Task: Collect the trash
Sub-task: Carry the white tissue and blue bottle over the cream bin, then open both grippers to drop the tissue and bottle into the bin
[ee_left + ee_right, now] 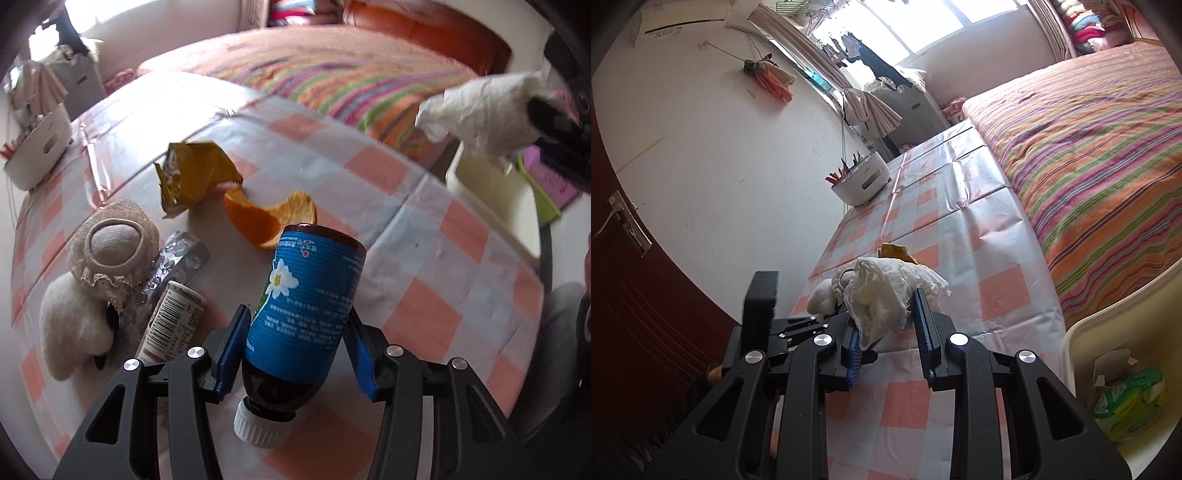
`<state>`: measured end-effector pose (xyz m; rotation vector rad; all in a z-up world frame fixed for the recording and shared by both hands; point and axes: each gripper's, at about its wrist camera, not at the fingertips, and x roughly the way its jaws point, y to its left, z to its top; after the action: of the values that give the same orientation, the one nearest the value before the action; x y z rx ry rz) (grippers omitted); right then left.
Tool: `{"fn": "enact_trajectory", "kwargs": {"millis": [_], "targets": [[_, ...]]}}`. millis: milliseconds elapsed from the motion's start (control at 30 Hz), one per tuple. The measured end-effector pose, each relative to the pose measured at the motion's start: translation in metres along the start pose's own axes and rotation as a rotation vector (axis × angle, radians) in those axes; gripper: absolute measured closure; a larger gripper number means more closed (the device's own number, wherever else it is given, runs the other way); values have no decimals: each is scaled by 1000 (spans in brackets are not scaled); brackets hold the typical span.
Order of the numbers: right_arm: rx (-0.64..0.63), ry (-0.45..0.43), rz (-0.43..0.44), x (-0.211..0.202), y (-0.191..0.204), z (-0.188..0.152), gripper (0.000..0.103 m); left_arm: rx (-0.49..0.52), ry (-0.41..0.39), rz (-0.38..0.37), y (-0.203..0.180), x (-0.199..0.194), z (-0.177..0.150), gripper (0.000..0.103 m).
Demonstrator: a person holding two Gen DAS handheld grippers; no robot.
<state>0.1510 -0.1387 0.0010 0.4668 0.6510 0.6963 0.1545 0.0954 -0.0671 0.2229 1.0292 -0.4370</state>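
Observation:
A brown bottle with a blue label [306, 302] lies on the checked tablecloth [424, 240], white cap toward the camera. My left gripper [297, 312] is shut on it, a blue pad against each side. Beyond it lie an orange peel [266, 218], a torn yellow wrapper [192, 173], a silver blister pack [177, 262] and a small barcoded carton [173, 325]. My right gripper [884, 306] is shut on a crumpled white tissue [890, 291] and holds it above the table. That tissue [480, 110] also shows at the upper right of the left wrist view.
A cream bin [1082, 332] with green packaging inside stands off the table's right edge, near the striped bed [1089, 155]. A plush toy in a lace hat [99, 280] sits left of the bottle. A white basket [864, 181] stands at the table's far end by the wall.

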Motion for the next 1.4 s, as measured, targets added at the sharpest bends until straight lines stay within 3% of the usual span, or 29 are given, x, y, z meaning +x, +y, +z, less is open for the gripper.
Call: {"fn": "enact_trajectory", "kwargs": {"millis": [233,433,933,1267,1333,1367,1400], "targets": [[8,-36,-39,-11,-11,5,78,-179,-225,-34,-19,-25,1,56],[-3,-67,-89,-22,-19,6,78,-244,-348,-97,-50,-33,14,60],[1,-118,-202,-53,-40,6,78,-192,-371,-187,-109,-27,40,61],[9,-138,-422,-86,-78,-8,77,-107,-371,-220,-147,-28,51,61],[16,-125,-442,-87,-84,-12,75,-96,-367,-232,-152,-27,54,61],[25,-124,-446,-87,-84,-15,68,-94,-366,-235,-154,-27,55,61],[33,-124,-453,-87,-85,-17,51,-91,-365,-241,-156,-26,57,61]]}}
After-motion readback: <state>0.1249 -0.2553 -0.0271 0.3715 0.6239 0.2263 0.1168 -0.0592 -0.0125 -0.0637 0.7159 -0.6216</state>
